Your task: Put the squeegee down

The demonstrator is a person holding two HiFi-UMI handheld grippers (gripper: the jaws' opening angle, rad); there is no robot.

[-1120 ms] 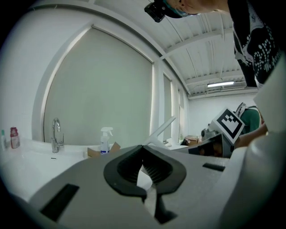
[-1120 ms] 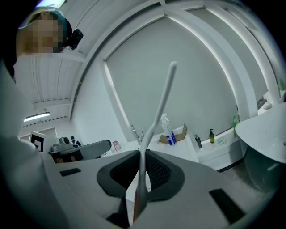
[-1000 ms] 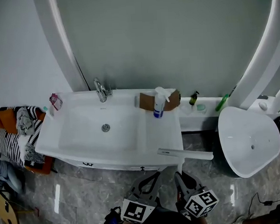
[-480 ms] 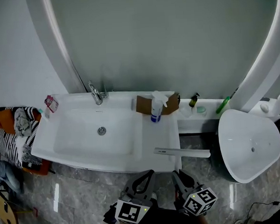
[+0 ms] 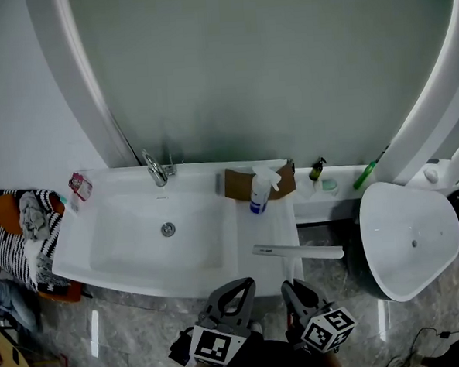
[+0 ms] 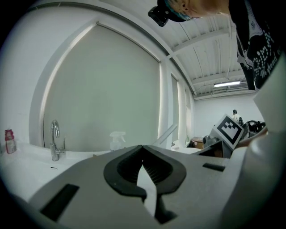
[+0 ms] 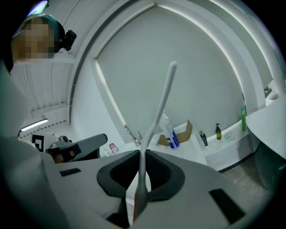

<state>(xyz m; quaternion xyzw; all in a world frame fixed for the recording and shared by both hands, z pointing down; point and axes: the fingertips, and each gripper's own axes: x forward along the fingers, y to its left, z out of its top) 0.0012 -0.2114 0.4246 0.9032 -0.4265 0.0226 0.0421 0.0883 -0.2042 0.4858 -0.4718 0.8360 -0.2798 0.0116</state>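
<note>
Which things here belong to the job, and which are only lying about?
Job: squeegee, right gripper holding it, probably the sink top.
Lying about: spray bottle, box, tap, dark bottle, clothes.

The sink is set against the wall below the mirror, with the faucet mounted at its back edge. On the flat top right of the bowl, the spray bottle is stood just in front of the cardboard box. The squeegee is held crosswise over the top's front right corner in the jaws of the right gripper. Further right, a pump bottle is carried on a ledge, and a second basin is placed in front of that ledge. Cloths are piled left of the sink.
</note>
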